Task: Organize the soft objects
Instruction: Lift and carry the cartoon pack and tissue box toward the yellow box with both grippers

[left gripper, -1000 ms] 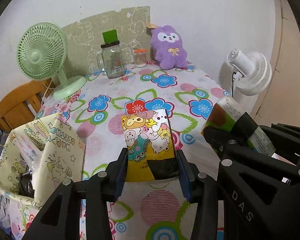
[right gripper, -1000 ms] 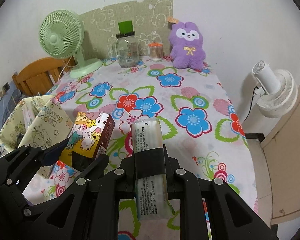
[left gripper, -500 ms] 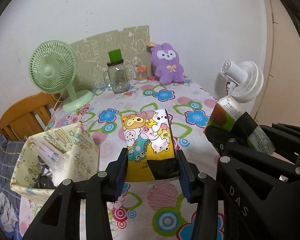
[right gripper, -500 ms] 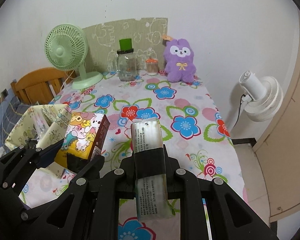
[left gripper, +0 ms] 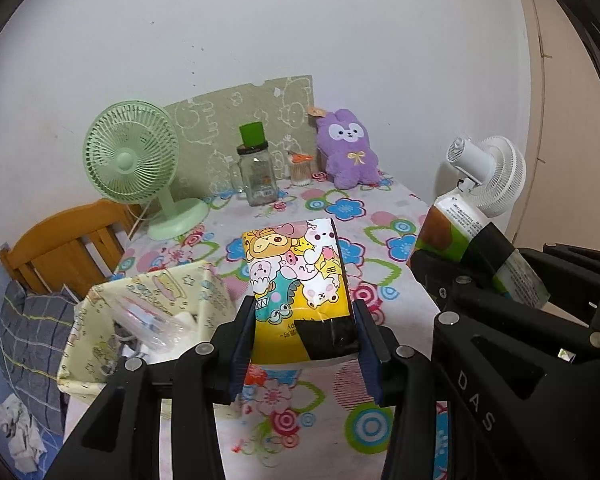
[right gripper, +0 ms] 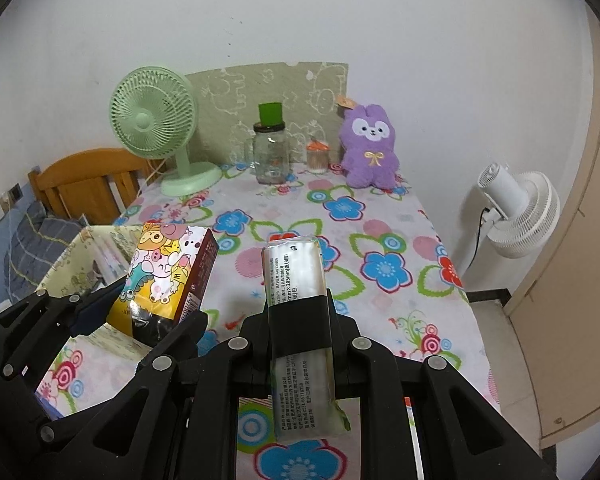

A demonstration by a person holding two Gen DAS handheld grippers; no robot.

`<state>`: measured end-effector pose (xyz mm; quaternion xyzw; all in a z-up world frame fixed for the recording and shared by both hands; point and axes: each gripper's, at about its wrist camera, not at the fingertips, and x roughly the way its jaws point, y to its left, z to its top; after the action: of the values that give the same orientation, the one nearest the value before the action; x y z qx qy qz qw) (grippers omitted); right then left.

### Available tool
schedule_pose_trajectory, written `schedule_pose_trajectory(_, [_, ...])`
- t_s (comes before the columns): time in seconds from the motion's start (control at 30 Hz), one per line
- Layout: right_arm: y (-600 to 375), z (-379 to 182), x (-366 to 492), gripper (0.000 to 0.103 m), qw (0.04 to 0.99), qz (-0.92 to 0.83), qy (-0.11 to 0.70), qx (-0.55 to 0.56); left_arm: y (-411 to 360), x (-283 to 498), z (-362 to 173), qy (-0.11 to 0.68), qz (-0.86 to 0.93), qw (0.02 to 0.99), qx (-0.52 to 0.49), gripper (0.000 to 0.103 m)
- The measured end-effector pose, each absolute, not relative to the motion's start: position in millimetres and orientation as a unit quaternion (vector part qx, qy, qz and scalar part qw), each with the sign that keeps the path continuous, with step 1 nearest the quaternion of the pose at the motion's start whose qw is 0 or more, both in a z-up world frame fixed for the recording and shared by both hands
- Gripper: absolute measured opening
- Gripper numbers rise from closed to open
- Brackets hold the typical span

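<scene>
My left gripper [left gripper: 304, 320] is shut on a yellow cartoon tissue pack [left gripper: 296, 276] and holds it high above the floral table [left gripper: 340, 208]. The same tissue pack [right gripper: 168, 268] shows in the right wrist view, at the left. My right gripper [right gripper: 300, 320] is shut on a clear white tissue pack [right gripper: 296, 280], which also shows at the right of the left wrist view [left gripper: 452, 228]. A cream fabric storage basket [left gripper: 152, 312] with clear packets inside sits below left of the left gripper. A purple plush bunny [right gripper: 370, 148] sits at the table's far edge.
A green desk fan [right gripper: 156, 120], a glass jar with a green lid [right gripper: 270, 152] and a small toothpick jar [right gripper: 317, 156] stand at the back of the table. A white fan [right gripper: 516, 208] stands right of the table. A wooden chair [right gripper: 88, 184] stands at the left.
Both grippers have risen and pulled back from the table with their packs held; the table and basket now look lower and farther.
</scene>
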<state>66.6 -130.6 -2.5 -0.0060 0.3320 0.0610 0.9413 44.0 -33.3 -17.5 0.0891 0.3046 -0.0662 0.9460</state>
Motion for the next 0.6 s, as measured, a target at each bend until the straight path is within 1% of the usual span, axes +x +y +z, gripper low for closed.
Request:
schedule_pose_trajectory(0.37, [-83,9,78,0.020,0.943,0.078,0.323,-0.013,12,54,-7,0.298,-0.047,0.950,0.082,0.047])
schedule_pose_trajectory(0.6, [-52,8,93,0.020,0.940,0.095,0.328,-0.019,44,69,-10,0.304,-0.034,0.949,0.076,0.048])
